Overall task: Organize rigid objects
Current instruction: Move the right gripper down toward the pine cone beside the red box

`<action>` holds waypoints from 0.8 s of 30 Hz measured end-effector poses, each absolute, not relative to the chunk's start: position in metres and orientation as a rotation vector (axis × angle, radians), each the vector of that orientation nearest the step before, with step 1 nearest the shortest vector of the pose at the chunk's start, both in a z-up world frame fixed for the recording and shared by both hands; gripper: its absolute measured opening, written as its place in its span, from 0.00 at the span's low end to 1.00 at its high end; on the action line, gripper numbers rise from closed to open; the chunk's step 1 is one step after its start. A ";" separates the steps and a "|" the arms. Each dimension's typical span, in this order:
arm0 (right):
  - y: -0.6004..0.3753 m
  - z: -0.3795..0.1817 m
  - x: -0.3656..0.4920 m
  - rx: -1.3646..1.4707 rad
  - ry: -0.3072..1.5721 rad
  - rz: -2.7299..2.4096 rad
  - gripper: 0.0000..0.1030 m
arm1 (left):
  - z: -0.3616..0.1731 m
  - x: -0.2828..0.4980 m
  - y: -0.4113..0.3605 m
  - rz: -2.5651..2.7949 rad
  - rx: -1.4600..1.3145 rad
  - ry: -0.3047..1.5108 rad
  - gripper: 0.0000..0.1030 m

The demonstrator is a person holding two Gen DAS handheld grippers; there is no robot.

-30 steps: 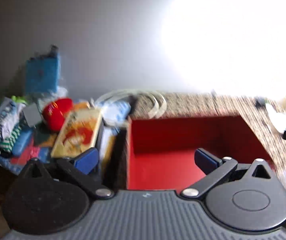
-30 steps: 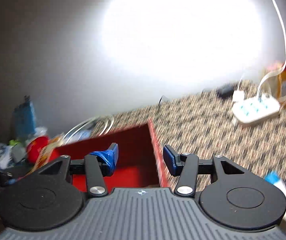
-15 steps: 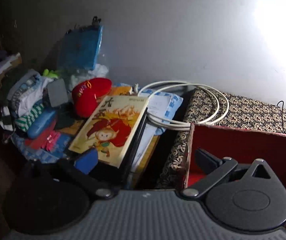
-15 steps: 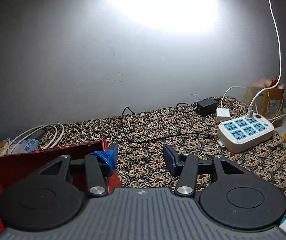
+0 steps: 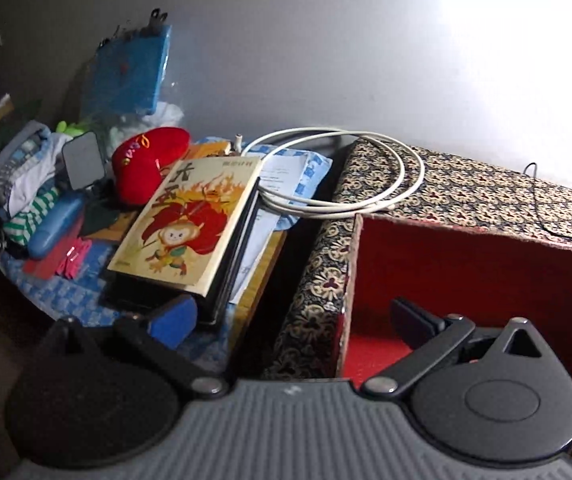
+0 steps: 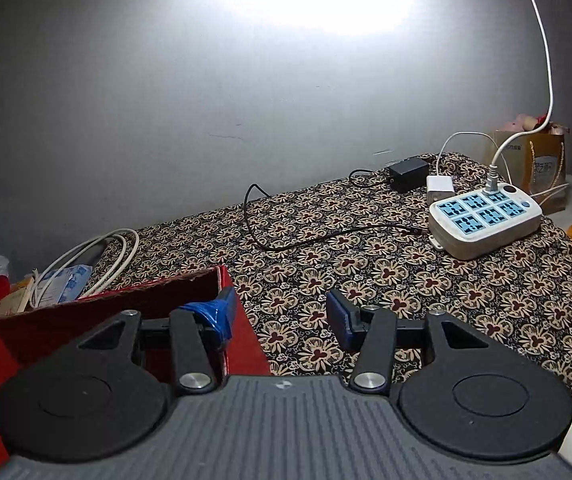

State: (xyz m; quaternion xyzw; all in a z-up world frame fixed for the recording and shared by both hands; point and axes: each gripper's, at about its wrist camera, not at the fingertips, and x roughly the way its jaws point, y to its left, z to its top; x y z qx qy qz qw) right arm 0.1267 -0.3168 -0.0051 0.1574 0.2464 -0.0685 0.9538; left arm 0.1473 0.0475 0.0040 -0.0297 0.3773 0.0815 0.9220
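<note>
Left claw [image 5: 289, 320] is spread wide and empty, straddling the near wall of a red box [image 5: 465, 264]. A monkey picture book [image 5: 190, 224] lies just left on clutter. Right claw [image 6: 282, 316], also released and empty, hovers over the box's corner on the patterned bench [image 6: 405, 272].

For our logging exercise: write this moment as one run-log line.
left tongs: open, empty | right tongs: open, empty | red box: looks empty | book: on pile beside box

left tool [image 5: 291, 320] swung left toward book [image 5: 190, 224], right tool [image 6: 278, 314] off red box [image 6: 126, 300]
</note>
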 end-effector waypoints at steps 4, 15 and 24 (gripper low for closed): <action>-0.323 -0.007 0.111 0.324 0.488 -0.187 0.32 | 0.012 0.136 0.041 0.181 -0.013 0.748 0.99; -0.300 0.021 0.032 0.325 0.447 0.013 0.33 | 0.054 0.084 0.033 0.138 0.069 0.682 0.99; -0.263 0.012 -0.011 0.203 0.541 0.223 0.33 | 0.057 0.042 0.030 0.105 0.089 0.767 0.99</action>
